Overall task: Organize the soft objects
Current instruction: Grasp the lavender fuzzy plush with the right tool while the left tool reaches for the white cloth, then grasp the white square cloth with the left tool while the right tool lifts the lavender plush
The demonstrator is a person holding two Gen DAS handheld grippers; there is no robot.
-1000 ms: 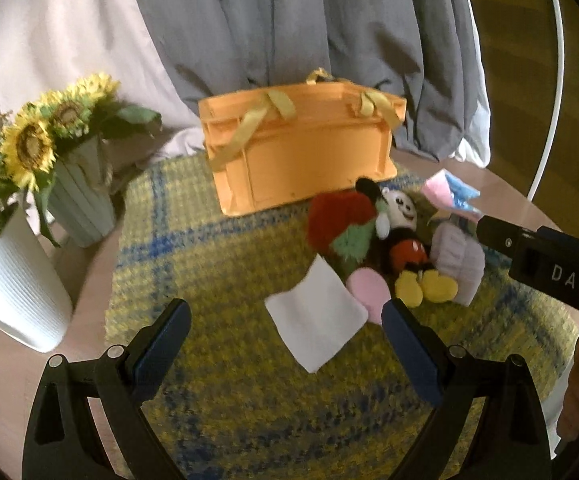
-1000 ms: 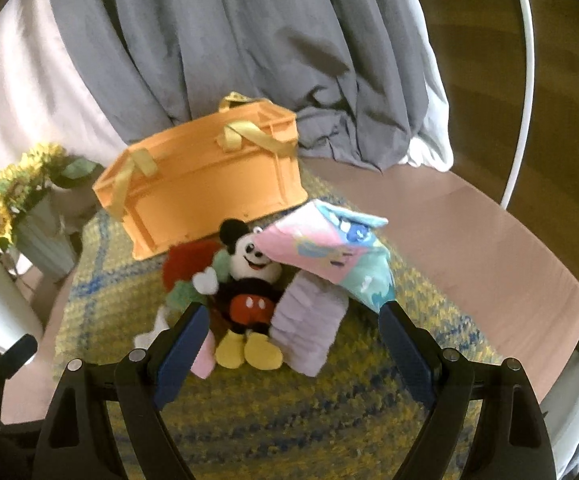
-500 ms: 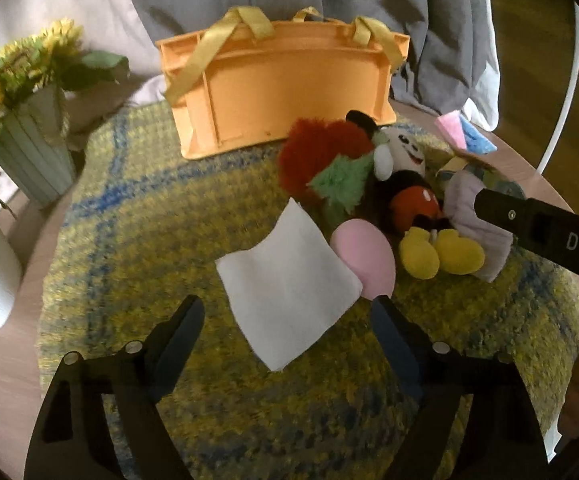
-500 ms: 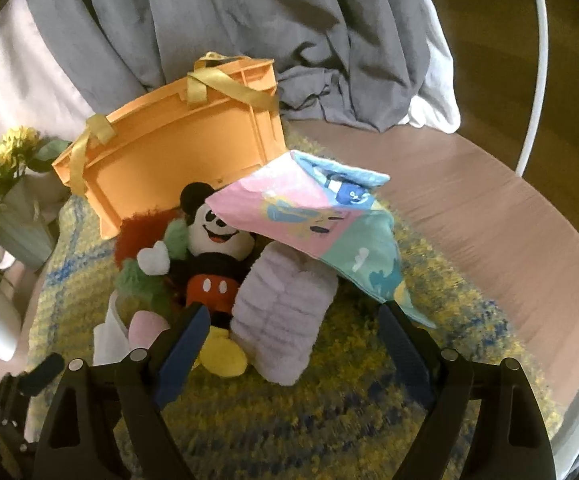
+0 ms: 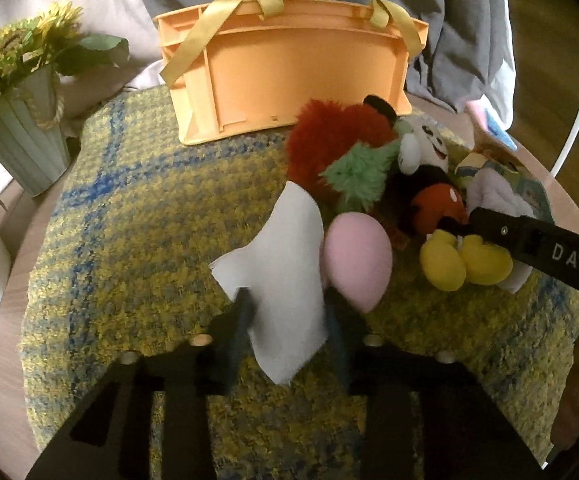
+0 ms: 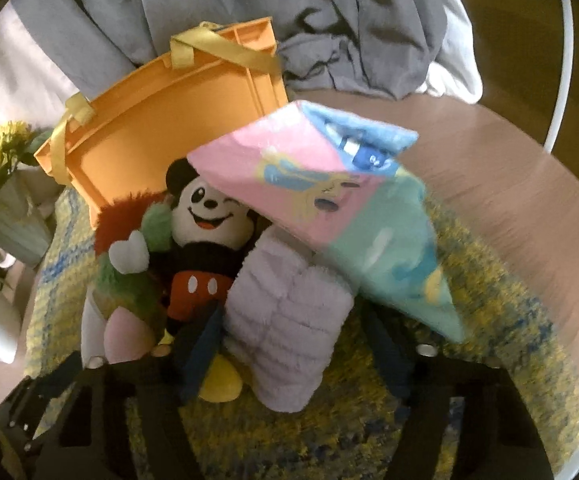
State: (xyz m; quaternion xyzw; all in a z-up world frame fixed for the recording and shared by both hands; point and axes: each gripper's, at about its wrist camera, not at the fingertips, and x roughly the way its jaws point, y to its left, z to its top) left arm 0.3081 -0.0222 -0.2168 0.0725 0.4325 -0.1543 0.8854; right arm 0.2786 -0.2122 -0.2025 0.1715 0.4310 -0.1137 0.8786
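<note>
While both just closing: left gripper pinching white cloth, right gripper narrowed around lilac towel (contact unclear)

You've got one orange basket, one mouse plush, two vases, one white cloth.

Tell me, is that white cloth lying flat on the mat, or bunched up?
Bunched up. The white cloth is pinched between the left claw's two fingers, its edges buckled upward off the yellow mat.
</note>
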